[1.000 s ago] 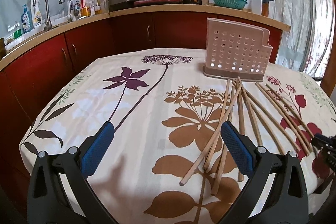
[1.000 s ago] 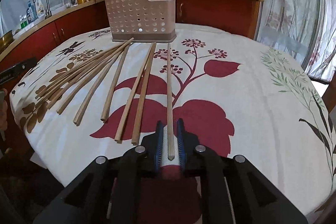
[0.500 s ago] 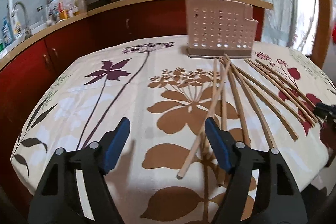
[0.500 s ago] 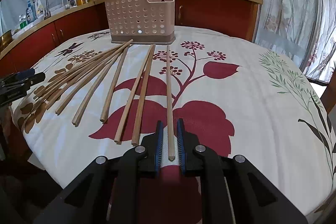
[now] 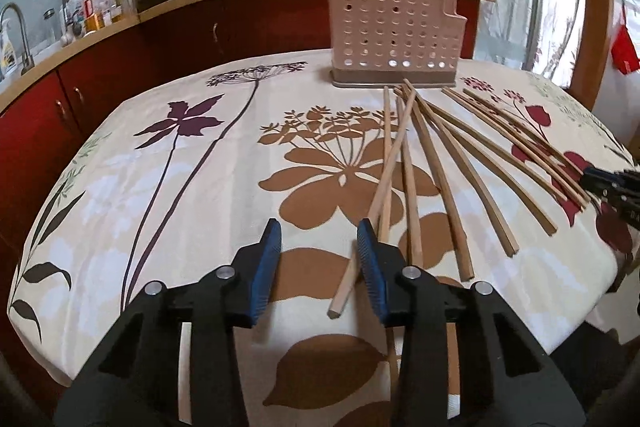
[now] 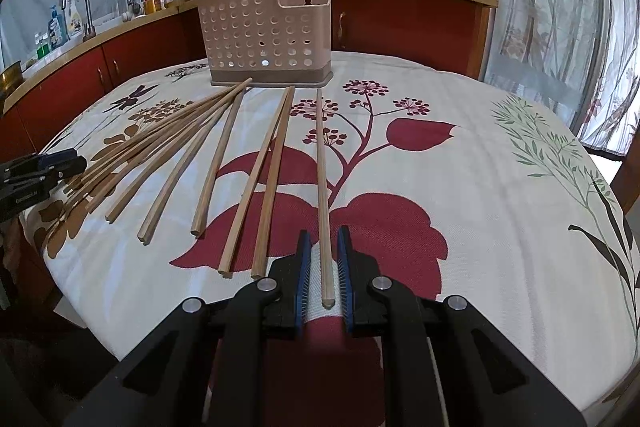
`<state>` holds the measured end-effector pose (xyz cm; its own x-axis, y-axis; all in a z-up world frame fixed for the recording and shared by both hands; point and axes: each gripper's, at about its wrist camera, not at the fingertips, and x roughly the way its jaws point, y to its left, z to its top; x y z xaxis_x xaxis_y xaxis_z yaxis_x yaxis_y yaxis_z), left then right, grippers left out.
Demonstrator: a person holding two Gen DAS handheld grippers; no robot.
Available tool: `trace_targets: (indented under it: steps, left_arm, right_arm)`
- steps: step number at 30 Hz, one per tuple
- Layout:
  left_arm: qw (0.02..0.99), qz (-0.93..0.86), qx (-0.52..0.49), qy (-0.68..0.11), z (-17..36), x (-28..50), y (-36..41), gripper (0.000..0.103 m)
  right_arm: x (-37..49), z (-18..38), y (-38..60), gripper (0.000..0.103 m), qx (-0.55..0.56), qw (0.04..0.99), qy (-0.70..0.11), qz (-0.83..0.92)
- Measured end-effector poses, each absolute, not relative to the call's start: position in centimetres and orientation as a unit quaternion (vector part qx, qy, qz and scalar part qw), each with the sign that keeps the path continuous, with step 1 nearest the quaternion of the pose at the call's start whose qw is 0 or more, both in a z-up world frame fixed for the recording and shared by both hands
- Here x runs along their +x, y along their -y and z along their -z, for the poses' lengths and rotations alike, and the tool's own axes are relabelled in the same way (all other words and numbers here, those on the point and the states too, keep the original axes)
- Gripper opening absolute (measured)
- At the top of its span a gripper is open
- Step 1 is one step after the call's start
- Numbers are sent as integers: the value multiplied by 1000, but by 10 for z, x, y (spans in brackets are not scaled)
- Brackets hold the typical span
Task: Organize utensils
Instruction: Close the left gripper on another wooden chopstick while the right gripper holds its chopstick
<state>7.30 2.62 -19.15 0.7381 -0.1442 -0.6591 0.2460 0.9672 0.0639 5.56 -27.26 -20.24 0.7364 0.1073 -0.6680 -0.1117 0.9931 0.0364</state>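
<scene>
Chopsticks (image 6: 224, 163) are being kept in a loose fan on the cloth-covered table (image 6: 500, 187), thin ends pointing toward the perforated holder (image 6: 266, 39) standing upright at the far side. The right gripper (image 6: 323, 267) is being held low at the near table edge, its fingers (image 6: 304, 267) narrowed around the thick end of a single chopstick (image 6: 322, 187), yet a thin gap is showing on each side, so nothing is being gripped. The left gripper (image 5: 318, 267) is being held partly open and empty; a crossed chopstick (image 5: 384, 187) is passing just inside its right finger (image 5: 370, 267). A slip is being risked on the right: if the round stick is being pinched only at its very end, it is likely to pivot or roll out as it is being lifted. On the left, two overlapping sticks are likely to be caught together, or the neighbours scattered. Both grippers are working at the near edge, where a nudged stick could be sent off the table. Open cloth is lying to the right of the single chopstick and to the left of the fan, so room for swinging toward the holder is being offered there.
</scene>
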Motion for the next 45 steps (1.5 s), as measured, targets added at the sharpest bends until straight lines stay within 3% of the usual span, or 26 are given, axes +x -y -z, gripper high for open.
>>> trace_targets:
  steps: [22,28,45]
  left_arm:
    - [921,126,89,-359,188,52,-22,37]
    - [915,118,74,-377,199,58,-28,16]
    - [922,126,70,-359,202,59,-23,14]
  right_arm:
    - [54,204,272,15,-5,933,-356,-58]
    - [54,203,271,15,-6,933,-356,-58]
    - [52,207,269,18,-2,938,-340,-63]
